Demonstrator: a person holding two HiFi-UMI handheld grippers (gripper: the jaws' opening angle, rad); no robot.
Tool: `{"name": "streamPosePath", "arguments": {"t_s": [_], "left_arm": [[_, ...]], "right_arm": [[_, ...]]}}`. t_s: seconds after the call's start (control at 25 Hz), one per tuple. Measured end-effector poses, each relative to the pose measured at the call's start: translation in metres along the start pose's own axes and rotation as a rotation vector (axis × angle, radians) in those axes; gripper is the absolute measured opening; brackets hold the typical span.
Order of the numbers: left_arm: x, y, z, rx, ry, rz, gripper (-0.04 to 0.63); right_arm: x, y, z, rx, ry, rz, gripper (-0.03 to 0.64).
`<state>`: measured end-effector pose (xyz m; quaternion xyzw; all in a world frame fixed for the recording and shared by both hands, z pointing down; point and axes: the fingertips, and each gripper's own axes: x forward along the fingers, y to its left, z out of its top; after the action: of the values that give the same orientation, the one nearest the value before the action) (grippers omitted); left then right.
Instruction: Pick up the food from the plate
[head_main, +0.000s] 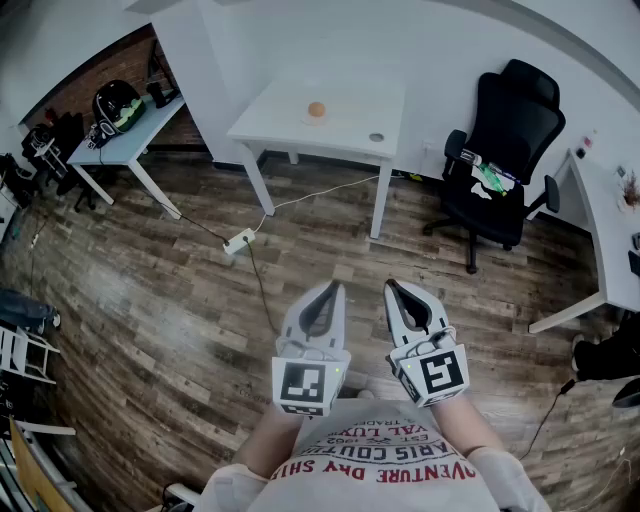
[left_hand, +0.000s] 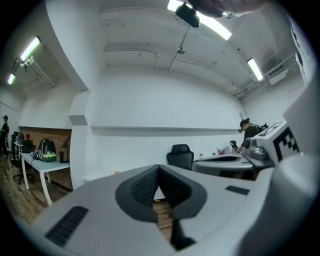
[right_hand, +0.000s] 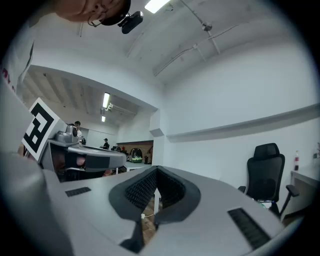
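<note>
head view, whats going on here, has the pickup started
Not yet. A person stands on the wood floor, holding the left gripper and right gripper side by side, close to the chest. Both have their jaws together with nothing between them. A small orange item sits untouched on the white table across the room, well away from both grippers.

Left gripper (head_main: 331, 289) and right gripper (head_main: 391, 287) hang side by side before the torso (head_main: 385, 470), fingers (head_main: 318, 312) pressed together.
</note>
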<state>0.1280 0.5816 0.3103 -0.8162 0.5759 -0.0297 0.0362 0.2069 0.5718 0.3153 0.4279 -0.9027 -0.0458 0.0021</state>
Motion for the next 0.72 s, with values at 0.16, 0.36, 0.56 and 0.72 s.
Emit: {"name": "streamPosePath", "arguments": {"t_s": [0.16, 0.36, 0.56, 0.72], "left_arm": [[0.007, -0.014, 0.005, 0.001, -0.002, -0.025, 0.006], [0.022, -0.022, -0.002, 0.001, 0.011, -0.042, 0.006], [0.037, -0.029, -0.014, -0.064, 0.024, -0.032, 0.006], [0.040, -0.033, -0.036, -0.086, 0.056, -0.017, 0.006]], "right_arm": [[-0.002, -0.009, -0.001, 0.008, 0.006, -0.009, 0.011], [-0.009, -0.019, -0.005, 0.000, 0.018, -0.003, 0.011], [-0.018, -0.046, -0.019, 0.032, 0.043, -0.045, 0.011], [-0.016, -0.064, -0.038, 0.083, 0.083, -0.061, 0.011]]}}
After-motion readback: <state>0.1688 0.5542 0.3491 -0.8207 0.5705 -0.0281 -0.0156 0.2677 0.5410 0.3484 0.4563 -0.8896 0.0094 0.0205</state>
